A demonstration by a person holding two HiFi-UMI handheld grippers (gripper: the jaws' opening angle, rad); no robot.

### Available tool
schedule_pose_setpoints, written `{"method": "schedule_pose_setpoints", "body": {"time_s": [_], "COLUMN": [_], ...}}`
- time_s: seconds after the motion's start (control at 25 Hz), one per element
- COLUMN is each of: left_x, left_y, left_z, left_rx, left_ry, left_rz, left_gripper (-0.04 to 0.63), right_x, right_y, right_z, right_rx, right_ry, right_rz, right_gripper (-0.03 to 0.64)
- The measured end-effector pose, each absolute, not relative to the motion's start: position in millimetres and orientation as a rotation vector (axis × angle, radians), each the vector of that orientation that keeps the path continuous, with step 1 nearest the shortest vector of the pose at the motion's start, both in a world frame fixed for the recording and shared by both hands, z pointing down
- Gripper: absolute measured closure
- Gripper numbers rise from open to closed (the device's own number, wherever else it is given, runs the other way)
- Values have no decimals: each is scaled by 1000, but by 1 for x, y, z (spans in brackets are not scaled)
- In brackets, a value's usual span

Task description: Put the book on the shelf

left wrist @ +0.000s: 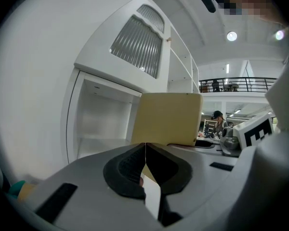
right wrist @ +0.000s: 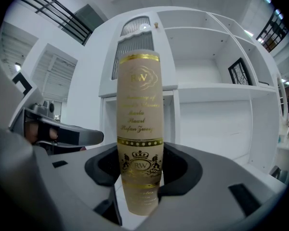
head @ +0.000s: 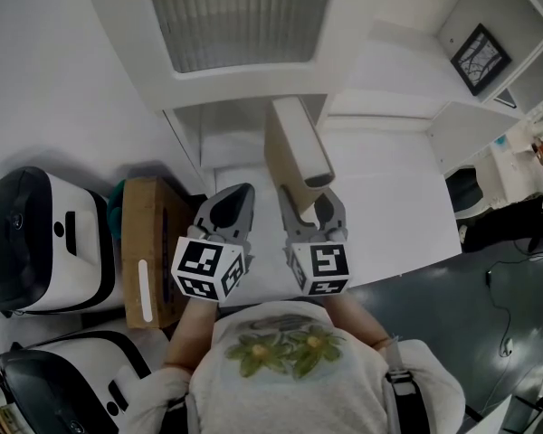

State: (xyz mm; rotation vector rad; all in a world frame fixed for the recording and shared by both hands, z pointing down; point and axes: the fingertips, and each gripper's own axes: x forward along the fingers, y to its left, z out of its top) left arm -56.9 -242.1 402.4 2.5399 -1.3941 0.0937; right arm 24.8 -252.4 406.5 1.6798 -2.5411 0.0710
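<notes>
Right gripper point(head: 312, 208): its 2 jaws are clamped on the lower spine end of a beige hardcover book with gold lettering point(head: 294, 147). In the right gripper view the book point(right wrist: 138, 124) stands upright between the black pads, spine toward the camera, and the right gripper point(right wrist: 139, 172) grips it on both covers.

Left gripper point(head: 235, 193): jaws together, nothing between them. In the left gripper view the pads meet along 1 thin line at the left gripper point(left wrist: 145, 146). It sits just beside the right gripper, on its left, not touching the book.

Book position: in the air in front of the white shelf unit point(head: 389, 70), tilted slightly toward it in the head view, over a white ledge at the unit's base. It is not yet inside any compartment. From the left gripper view the book's flat cover point(left wrist: 168, 119) shows beside the open lower compartment of the shelf unit point(left wrist: 101, 119).

Surroundings: a ribbed louvred panel point(head: 240, 16) sits above that compartment. A small black-framed picture point(head: 480, 59) leans in an upper right compartment. A brown cardboard box point(head: 154, 242) stands on the floor to the left.
</notes>
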Motion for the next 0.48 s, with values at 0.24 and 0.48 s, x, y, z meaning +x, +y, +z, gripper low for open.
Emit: {"method": "schedule_pose_setpoints", "body": {"time_s": [0.24, 0.48], "left_x": [-56, -58], "left_y": [-245, -247], "left_z": [403, 403], "left_rx": [2541, 2544], "left_ry": [-1391, -1396], "left_rz": [99, 105], "left_gripper": [566, 566], "right_x": [26, 23], "right_y": [-252, -251], "right_z": [409, 417], "right_rx": [1677, 1660], "right_ry": [-2536, -2532], "right_rz": [71, 71], "right_gripper": [391, 391]}}
